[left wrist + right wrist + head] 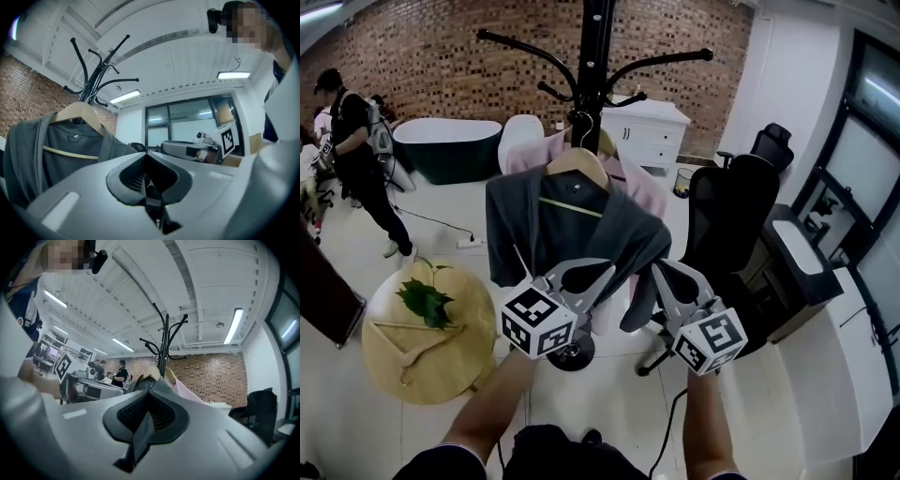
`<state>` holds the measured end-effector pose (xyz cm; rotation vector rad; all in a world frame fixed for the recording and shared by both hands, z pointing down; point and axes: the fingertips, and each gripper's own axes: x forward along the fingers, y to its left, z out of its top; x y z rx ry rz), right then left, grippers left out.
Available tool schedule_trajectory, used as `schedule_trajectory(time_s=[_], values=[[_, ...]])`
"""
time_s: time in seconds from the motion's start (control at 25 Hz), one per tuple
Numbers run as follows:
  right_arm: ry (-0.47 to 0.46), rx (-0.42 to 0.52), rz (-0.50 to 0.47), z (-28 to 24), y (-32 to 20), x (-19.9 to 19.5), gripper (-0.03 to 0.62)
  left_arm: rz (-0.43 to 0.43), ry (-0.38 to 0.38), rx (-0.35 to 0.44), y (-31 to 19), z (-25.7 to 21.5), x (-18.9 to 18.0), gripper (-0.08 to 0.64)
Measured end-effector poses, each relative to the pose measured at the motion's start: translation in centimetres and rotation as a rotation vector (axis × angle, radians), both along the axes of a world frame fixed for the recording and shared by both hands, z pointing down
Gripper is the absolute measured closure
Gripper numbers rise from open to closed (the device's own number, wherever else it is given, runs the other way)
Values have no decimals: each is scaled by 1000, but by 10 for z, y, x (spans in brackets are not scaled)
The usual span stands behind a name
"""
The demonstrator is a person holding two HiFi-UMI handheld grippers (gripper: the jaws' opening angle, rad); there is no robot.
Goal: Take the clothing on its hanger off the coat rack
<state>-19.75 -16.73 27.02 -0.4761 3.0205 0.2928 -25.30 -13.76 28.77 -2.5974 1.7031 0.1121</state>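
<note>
We see the gray jacket point(572, 225) hanging on its wooden hanger point(578, 161) from the black coat rack point(596, 37), with a pink garment point(642, 183) behind it. We hold the left gripper point(598, 272) and right gripper point(664, 272) side by side before the jacket's lower edge. Both have their fingers pressed together with nothing between them. A round table point(459, 375) stands left, an office chair point(731, 206) right.

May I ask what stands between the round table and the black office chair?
The coat rack with the grey garment on its hanger, shown in the head view.
</note>
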Motion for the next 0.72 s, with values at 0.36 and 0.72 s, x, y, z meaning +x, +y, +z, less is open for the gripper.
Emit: schedule_trajectory(time_s=[0.36, 0.72], values=[[9, 29, -91, -5, -19, -25, 589, -86, -15, 1, -13, -6, -12, 554], [91, 59, -81, -2, -34, -51, 568, -125, -13, 1, -15, -5, -37, 554]])
